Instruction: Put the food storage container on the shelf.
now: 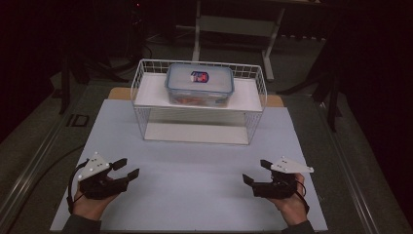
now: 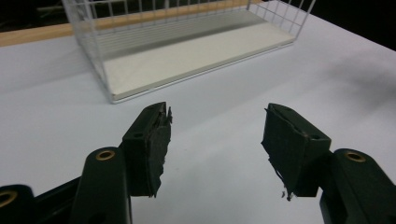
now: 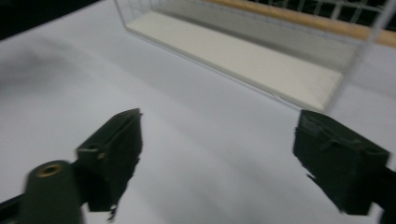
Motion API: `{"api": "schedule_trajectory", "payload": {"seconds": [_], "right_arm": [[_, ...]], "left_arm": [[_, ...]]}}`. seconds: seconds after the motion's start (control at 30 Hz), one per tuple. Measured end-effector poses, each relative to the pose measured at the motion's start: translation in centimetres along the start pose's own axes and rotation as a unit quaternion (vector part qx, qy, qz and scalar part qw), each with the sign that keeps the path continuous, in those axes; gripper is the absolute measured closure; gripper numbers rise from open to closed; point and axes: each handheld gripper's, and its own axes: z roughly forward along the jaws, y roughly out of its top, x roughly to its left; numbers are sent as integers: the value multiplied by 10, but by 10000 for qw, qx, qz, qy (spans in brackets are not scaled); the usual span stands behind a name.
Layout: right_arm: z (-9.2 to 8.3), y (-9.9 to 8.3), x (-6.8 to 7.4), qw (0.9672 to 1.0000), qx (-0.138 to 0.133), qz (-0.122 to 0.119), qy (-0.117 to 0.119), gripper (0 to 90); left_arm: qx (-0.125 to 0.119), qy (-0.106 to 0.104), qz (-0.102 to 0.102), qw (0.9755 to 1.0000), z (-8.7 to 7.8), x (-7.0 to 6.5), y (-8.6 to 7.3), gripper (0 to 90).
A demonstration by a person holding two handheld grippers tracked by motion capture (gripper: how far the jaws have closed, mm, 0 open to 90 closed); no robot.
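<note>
Holding both tools low over the white surface [image 1: 195,195], jaws spread and nothing between them.

My left tool [image 1: 126,168] sits near the front left corner and my right tool [image 1: 256,171] near the front right, well apart from each other, each angled in toward the middle. In the left gripper view my left tool [image 2: 215,135] has its two black jaws wide apart, pads frayed at the edges, bare surface showing in the gap. My right tool [image 3: 217,140] stands just as wide, though that view is blurred. Farther back stands a white wire rack [image 1: 141,105] with two shelves. A clear lidded food container [image 1: 199,85] rests on its upper shelf, roughly centred; the lower shelf lies bare.
</note>
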Motion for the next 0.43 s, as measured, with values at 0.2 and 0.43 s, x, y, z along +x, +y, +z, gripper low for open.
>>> {"api": "schedule_trajectory", "payload": {"seconds": [0.2, 0.43], "right_arm": [[-9, -10, -8, 9998, -48, 53, -181, 136], [-11, -12, -7, 9995, -103, -99, -266, 129]], "left_arm": [[-79, 192, -122, 9997, -8, 8, -8, 375], [-85, 356, -143, 9992, -7, 8, -9, 343]]}}
